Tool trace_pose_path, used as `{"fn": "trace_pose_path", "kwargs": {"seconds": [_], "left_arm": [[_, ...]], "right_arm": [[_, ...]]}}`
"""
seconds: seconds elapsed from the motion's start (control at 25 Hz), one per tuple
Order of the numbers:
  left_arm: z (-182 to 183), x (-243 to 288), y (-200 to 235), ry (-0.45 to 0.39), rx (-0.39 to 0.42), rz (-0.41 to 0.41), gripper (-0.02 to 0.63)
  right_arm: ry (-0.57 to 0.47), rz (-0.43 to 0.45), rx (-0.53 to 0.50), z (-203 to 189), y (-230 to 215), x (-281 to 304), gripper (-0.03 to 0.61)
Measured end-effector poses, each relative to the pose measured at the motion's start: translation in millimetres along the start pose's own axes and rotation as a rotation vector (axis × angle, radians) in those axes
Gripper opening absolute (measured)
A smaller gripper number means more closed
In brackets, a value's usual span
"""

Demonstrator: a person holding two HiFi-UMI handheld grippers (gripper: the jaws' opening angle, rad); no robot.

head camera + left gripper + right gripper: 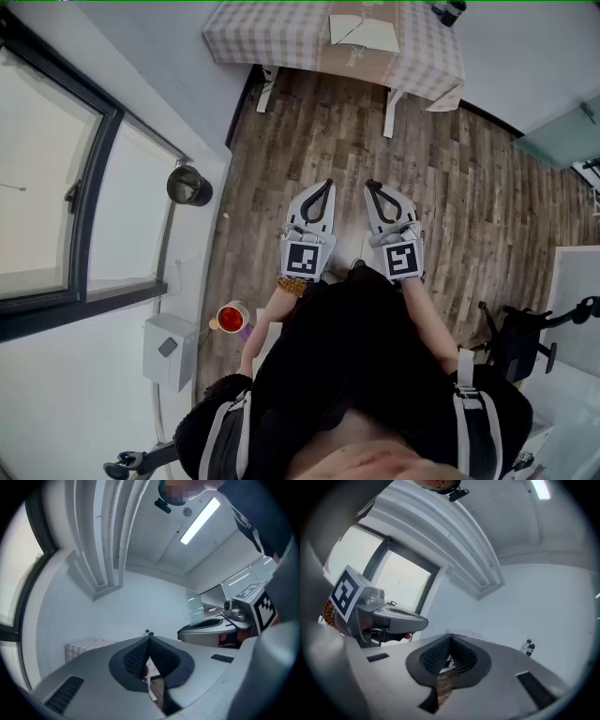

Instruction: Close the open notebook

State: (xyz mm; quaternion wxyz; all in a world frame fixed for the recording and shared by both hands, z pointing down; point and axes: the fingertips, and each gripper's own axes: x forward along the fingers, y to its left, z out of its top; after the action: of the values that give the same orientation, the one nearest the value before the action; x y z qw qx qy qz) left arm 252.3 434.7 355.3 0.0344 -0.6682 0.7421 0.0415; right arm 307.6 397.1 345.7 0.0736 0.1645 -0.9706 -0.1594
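Note:
The open notebook (363,33) lies with its white pages up on a brown strip on the checked-cloth table (253,33) at the far end of the room. I stand well back from it on the wood floor. My left gripper (324,185) and right gripper (372,186) are held side by side at waist height, pointing toward the table. Both have their tips together and nothing between them. In the left gripper view the left gripper (149,637) is shut, with the table (86,646) far beyond it. In the right gripper view the right gripper (450,636) is shut too.
A dark bucket (189,186) stands by the left wall under the window (47,187). A red cup (230,319) and a white box (169,349) sit near my left side. Black equipment (525,337) stands at the right. Dark bottles (448,11) stand on the table's far right corner.

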Motion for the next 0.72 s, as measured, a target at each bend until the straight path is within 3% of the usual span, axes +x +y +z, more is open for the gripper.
{"fn": "trace_pose_path", "kwargs": {"seconds": [0.16,0.36,0.72], "left_arm": [[-0.7,-7.8,3.7,0.01,0.002,-0.023,0.008],[-17.2,-8.5,17.0,0.039,-0.018,-0.015,0.008],[-27.5,58.6,48.3,0.074,0.028,0.0,0.008]], "right_arm": [[0.008,-0.009,0.041,-0.8,9.1,-1.6,0.006],[0.044,-0.02,-0.024,-16.1,15.0,10.7,0.006],[-0.021,-0.017,-0.055,-26.5,-33.9,85.9,0.006]]}}
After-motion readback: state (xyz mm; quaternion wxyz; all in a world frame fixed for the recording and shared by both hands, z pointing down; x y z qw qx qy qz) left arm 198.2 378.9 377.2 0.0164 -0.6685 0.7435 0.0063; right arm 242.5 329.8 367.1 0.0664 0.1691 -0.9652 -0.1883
